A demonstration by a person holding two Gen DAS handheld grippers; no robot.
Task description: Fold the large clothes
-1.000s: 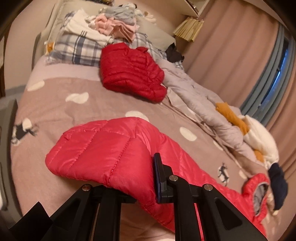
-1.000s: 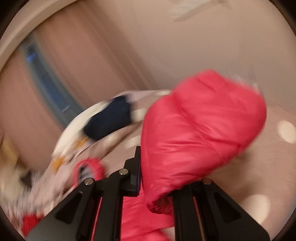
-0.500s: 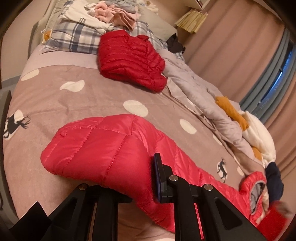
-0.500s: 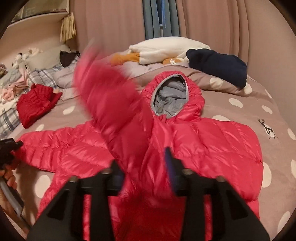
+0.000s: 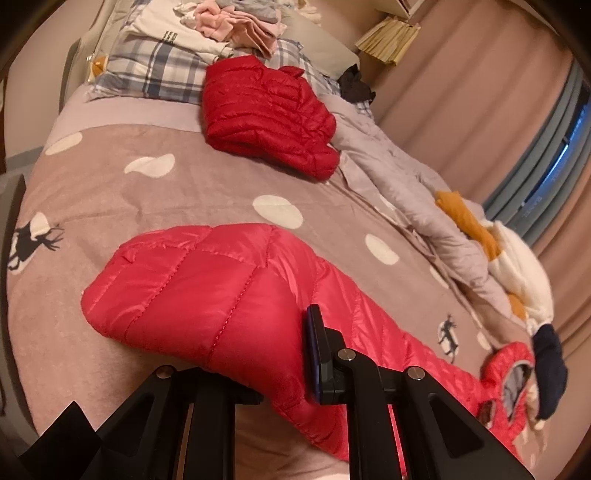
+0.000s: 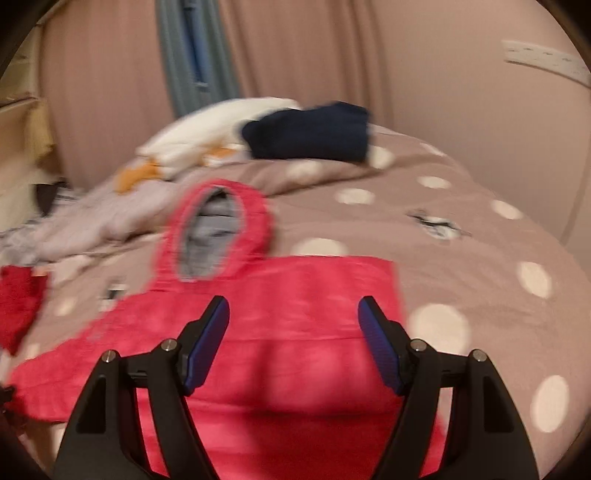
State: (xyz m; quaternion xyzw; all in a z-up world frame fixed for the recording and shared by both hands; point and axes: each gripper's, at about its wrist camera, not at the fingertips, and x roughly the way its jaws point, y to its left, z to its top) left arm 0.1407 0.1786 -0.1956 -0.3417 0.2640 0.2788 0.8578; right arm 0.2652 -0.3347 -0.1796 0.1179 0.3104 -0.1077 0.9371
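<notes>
Left wrist view: the pink down jacket point(image 5: 229, 295) is spread on the bed point(image 5: 110, 192), its sleeve clamped in the closed left tongs point(image 5: 284, 354). Above the jacket's body, the right tongs point(image 6: 293, 343) are opening, with nothing gripped. A folded red jacket point(image 5: 266, 118) is seen beyond, near the pillows.

This is a bedroom in a home: ahead of the jaws lies a bed point(image 5: 192, 192) with a spotted cover, a checked pillow point(image 5: 159, 72), piles of clothes point(image 5: 236, 18) and long curtains point(image 6: 303, 51) behind.
</notes>
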